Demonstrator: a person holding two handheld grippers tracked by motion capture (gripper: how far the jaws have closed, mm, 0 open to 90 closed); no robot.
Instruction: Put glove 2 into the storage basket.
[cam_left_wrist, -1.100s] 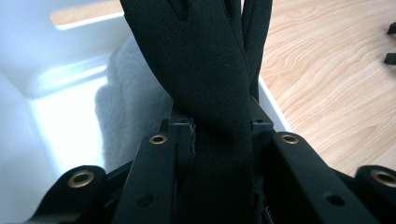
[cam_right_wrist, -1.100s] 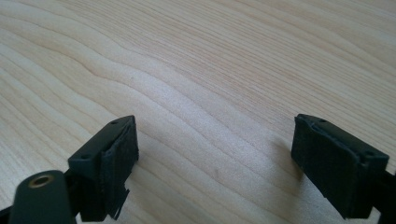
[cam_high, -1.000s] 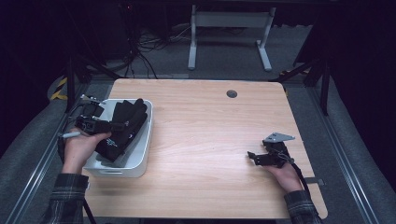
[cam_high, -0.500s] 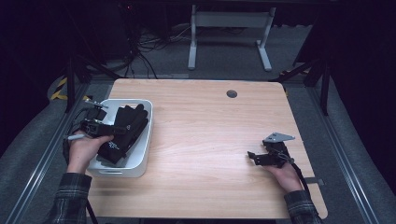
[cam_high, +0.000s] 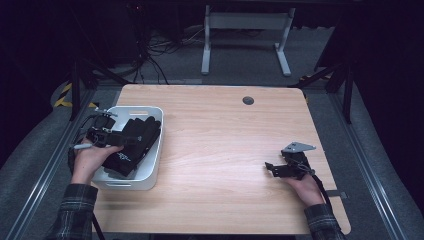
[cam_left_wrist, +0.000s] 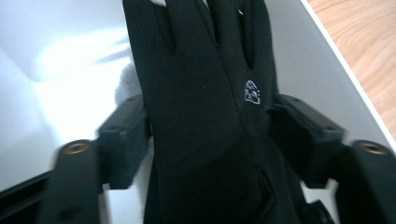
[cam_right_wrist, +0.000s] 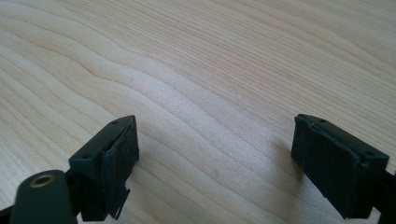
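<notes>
A black glove (cam_high: 132, 142) with a small white logo lies in the white bin (cam_high: 150, 175) at the table's left. My left gripper (cam_high: 117, 137) reaches into the bin from the left. In the left gripper view the glove (cam_left_wrist: 201, 93) runs up between the jaws of that gripper (cam_left_wrist: 210, 135). The jaws have just been opening and stand apart at the glove's two sides, no longer pinching it. My right gripper (cam_high: 272, 169) rests low over the bare wood at the right. In the right gripper view its pads (cam_right_wrist: 215, 154) stand wide apart with nothing between them.
The wooden table (cam_high: 225, 130) has a round cable hole (cam_high: 248, 100) near its far edge. Cables and a white desk frame (cam_high: 245, 30) lie on the dark floor beyond. Metal rails (cam_high: 372, 170) run along both sides of the table.
The left jaws have spread apart around the glove, which now rests loose in the bin. The left hand has shifted only slightly. The right hand and gripper have kept still.
</notes>
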